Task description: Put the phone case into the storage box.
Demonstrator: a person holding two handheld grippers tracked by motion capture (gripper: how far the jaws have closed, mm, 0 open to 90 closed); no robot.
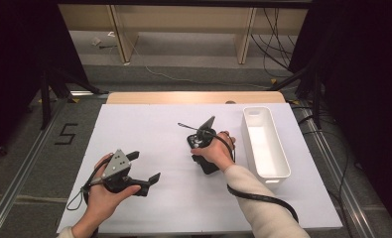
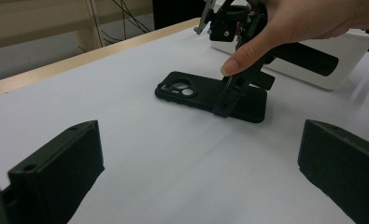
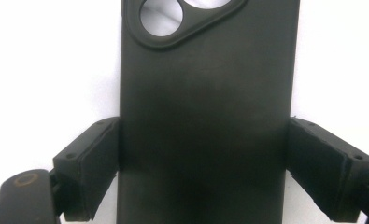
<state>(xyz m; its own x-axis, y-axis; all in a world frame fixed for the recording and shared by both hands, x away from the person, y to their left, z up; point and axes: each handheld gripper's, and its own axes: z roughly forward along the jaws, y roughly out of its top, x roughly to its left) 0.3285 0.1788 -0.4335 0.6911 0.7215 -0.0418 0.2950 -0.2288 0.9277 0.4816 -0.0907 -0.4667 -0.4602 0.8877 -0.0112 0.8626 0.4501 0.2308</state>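
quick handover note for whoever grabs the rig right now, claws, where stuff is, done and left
Right claw: down over the black phone case, one jaw at each long edge, apparently touching; a firm grip cannot be confirmed.
Left claw: open, holding nothing, low over the white table at the near left.
Phone case: flat on the table, camera cutout away from the right claw.
White bin: right of the case, nothing visible inside.
Done: right claw lined up on the case.
Left: probably close, lift, move case, perhaps to the bin.
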